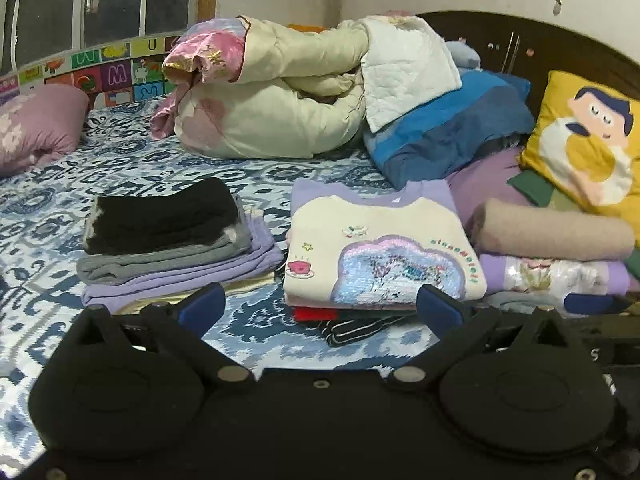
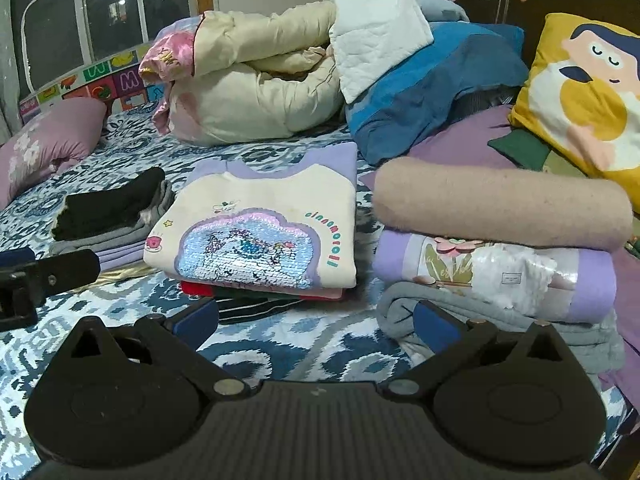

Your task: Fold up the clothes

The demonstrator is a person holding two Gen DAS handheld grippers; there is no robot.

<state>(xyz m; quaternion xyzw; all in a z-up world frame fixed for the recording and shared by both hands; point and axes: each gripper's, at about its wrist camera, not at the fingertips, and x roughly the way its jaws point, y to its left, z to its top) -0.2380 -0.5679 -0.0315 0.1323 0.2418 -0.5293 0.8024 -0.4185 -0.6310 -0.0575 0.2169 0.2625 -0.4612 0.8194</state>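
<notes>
Here both grippers, left gripper (image 1: pixel 320 304) and right gripper (image 2: pixel 316 320), tilt downward, jaws wide, empty.

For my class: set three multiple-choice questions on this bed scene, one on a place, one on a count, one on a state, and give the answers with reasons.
1. What lies on top of the left pile?
A. a black garment
B. a yellow cushion
C. a red shirt

2. How many piles of folded clothes are on the bed?
A. one
B. three
C. five

3. How do both grippers stand?
A. shut on cloth
B. open and empty
C. shut on nothing

Answers:
1 A: the black garment tops grey and lilac layers.
2 B: left pile, the sequin sweatshirt pile, the beige roll pile.
3 B: left gripper and right gripper show spread fingers, nothing between.
</notes>
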